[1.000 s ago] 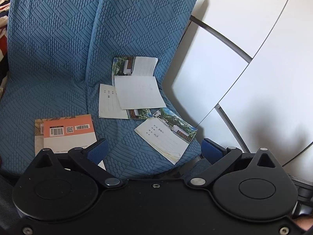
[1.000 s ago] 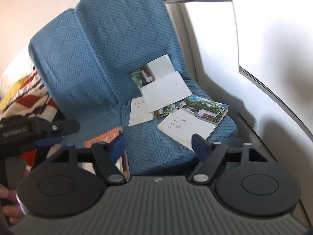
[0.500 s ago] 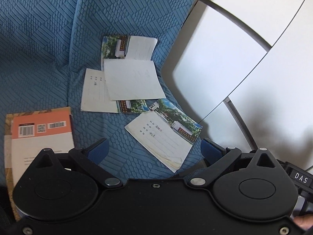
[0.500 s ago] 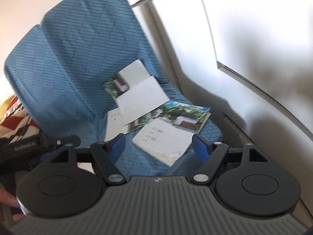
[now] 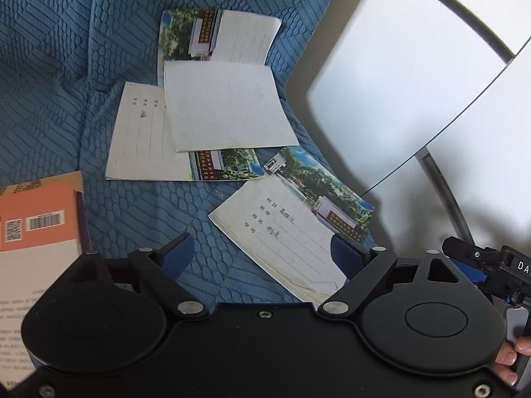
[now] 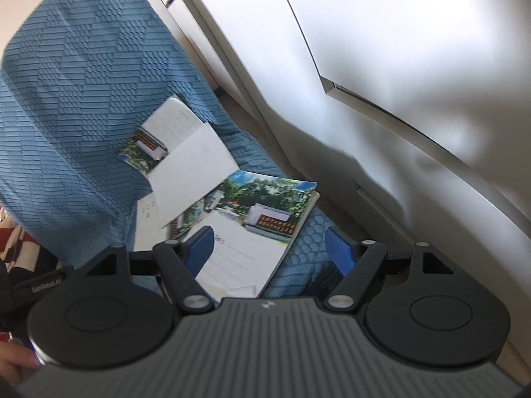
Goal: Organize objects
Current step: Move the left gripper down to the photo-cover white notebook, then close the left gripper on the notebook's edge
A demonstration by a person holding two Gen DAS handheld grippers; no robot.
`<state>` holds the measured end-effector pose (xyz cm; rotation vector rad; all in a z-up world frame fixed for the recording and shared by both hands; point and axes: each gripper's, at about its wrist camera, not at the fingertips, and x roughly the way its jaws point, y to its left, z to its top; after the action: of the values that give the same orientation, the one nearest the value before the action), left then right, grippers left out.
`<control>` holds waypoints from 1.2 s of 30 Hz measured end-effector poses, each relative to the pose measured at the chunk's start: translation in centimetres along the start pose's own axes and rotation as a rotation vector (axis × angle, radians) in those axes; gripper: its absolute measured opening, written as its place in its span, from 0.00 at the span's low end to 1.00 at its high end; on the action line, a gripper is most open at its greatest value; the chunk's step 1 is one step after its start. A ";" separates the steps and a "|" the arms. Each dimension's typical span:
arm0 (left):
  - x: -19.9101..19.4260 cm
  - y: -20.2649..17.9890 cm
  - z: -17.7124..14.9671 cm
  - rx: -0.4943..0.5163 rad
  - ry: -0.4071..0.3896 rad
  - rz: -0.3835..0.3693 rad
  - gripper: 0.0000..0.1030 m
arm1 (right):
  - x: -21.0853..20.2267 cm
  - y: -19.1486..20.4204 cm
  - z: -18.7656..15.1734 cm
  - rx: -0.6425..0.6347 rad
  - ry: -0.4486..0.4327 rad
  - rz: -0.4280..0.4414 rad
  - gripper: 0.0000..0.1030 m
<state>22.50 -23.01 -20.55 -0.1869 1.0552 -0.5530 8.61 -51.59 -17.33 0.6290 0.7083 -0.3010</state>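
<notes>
Three thin exercise books with photo covers lie on a blue quilted seat (image 5: 66,66). The nearest book (image 5: 288,232) lies slanted at the seat's right front. My left gripper (image 5: 262,258) hovers just above it. Its jaws are closing, its right finger (image 5: 345,258) is over the book's corner, and no pad presses on the book. Behind lie a book with a folded-over blank page (image 5: 225,106) and a flat one (image 5: 146,139). An orange-backed book (image 5: 36,219) lies at the left. My right gripper (image 6: 268,253) stands open over the nearest book (image 6: 252,232).
White cabinet panels (image 5: 398,83) with grey metal rails stand close along the seat's right side. A red and white striped cloth (image 6: 13,242) shows at the far left. The other tool's black body (image 5: 491,265) juts in at the right, with fingers of a hand (image 5: 507,358) on it.
Both cameras have come down and closer to the books. The nearest book now lies under both pairs of fingers. The left jaws have narrowed a little; the right jaws keep their width.
</notes>
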 end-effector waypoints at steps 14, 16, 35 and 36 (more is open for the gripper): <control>7.8 2.0 2.0 0.038 0.079 0.018 0.52 | 7.0 -1.0 2.1 -0.006 0.091 0.020 0.71; 8.5 2.4 2.2 0.023 0.088 0.002 0.47 | 7.6 -0.8 2.1 -0.003 0.107 0.033 0.71; 9.1 3.2 2.7 0.078 0.102 -0.102 0.29 | 10.1 0.7 1.3 -0.009 0.190 0.056 0.70; 8.9 3.5 2.8 0.055 0.100 -0.138 0.29 | 10.2 0.7 1.3 -0.006 0.190 0.057 0.70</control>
<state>29.39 -24.96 -27.41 -0.1860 1.1283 -0.7212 16.98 -52.31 -23.22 0.6768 0.8716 -0.1879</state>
